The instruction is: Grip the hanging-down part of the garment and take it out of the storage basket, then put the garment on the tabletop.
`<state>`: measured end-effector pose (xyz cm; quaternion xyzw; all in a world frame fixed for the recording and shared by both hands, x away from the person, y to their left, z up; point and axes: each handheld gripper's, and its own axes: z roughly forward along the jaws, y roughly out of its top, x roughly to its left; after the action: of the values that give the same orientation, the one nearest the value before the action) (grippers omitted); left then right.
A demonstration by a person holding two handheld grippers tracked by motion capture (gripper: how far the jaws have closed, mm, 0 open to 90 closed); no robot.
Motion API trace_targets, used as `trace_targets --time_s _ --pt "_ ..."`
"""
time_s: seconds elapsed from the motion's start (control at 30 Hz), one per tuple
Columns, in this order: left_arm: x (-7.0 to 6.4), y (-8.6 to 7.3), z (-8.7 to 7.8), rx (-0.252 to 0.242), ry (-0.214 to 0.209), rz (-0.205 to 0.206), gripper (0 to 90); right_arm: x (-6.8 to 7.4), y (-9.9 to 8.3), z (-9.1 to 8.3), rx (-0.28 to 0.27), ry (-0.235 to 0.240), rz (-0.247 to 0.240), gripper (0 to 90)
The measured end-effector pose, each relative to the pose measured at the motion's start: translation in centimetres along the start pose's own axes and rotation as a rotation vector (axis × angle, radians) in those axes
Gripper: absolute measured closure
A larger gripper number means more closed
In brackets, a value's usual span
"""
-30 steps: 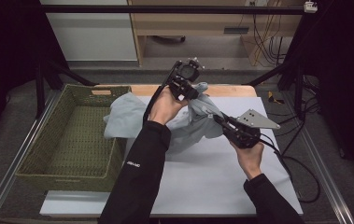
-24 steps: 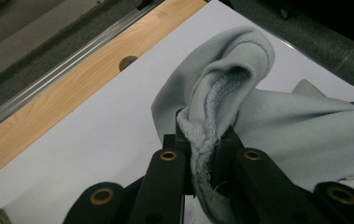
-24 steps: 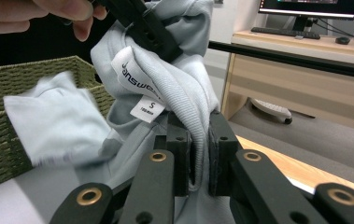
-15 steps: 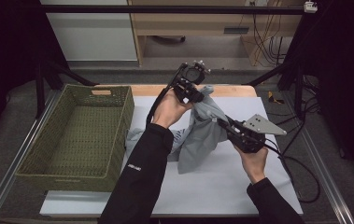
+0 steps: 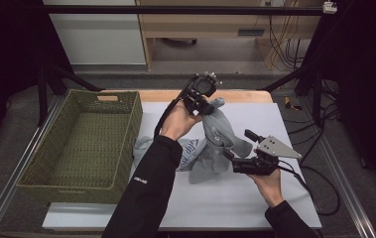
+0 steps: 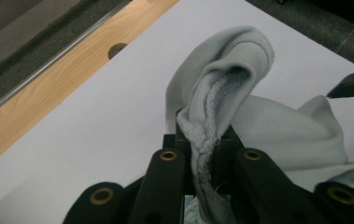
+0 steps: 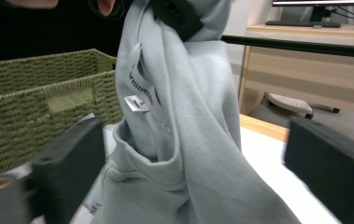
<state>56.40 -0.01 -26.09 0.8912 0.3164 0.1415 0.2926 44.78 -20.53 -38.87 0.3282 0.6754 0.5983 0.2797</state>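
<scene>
Surface (image 5: 284,198): white, wicker basket (image 5: 84,139) along its left edge. Grey sweatshirt (image 5: 215,148) hangs over surface middle, lower folds resting on it, just right of basket. My left gripper (image 5: 199,101) raised near far edge, fingers pinching sweatshirt's ribbed hem. My right gripper (image 5: 239,162) beside hanging cloth, fingers spread wide, cloth between them.

Pale grey sweatshirt (image 5: 215,148), olive-green woven basket (image 5: 84,144)

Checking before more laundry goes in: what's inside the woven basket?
The woven basket looks empty in the high view; its green woven floor shows bare. The strip behind its near wall is hidden. The grey sweatshirt hangs outside it, over the table.
</scene>
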Motion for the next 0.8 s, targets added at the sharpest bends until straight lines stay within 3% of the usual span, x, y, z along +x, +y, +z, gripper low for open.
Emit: trace_targets --time_s 0.1,0.13,0.23,0.37,0.4,0.47,0.57,0.6,0.67,0.8 --pt "0.3 -0.4 0.1 -0.002 -0.001 -0.007 83.8 0.1 -0.2 -0.6 -0.011 -0.016 0.022 0.3" --pt "0.4 -0.5 0.1 -0.001 0.000 -0.007 83.8 0.0 -0.3 -0.7 -0.009 -0.029 -0.003 0.3" --pt "0.5 -0.7 0.2 0.001 -0.004 -0.014 83.8 0.2 -0.7 -1.2 -0.009 -0.018 0.028 0.3" --pt "0.5 -1.0 0.5 0.003 -0.005 -0.013 83.8 -0.2 -1.3 -1.8 -0.008 -0.036 -0.003 0.3" --pt "0.5 -1.1 0.5 0.006 -0.008 -0.008 83.8 -0.1 -1.3 -2.0 -0.005 -0.036 0.036 0.3" --pt "0.5 -1.2 0.6 0.007 -0.009 -0.006 83.7 -0.3 -1.6 -2.2 -0.018 -0.044 0.017 0.3" --pt "0.5 -1.5 0.8 0.010 -0.011 0.001 83.7 -0.6 -1.9 -2.8 -0.019 -0.046 0.030 0.3" --pt "0.4 -1.7 0.9 0.006 -0.015 -0.003 83.7 -0.8 -2.0 -2.9 -0.019 -0.046 0.006 0.3" --pt "0.4 -2.0 1.1 0.007 -0.016 0.000 83.6 -0.7 -2.1 -3.1 -0.013 -0.049 0.033 0.3" --pt "0.4 -2.7 1.6 0.006 -0.018 -0.002 83.6 -0.9 -2.7 -3.7 -0.020 -0.055 0.037 0.3"
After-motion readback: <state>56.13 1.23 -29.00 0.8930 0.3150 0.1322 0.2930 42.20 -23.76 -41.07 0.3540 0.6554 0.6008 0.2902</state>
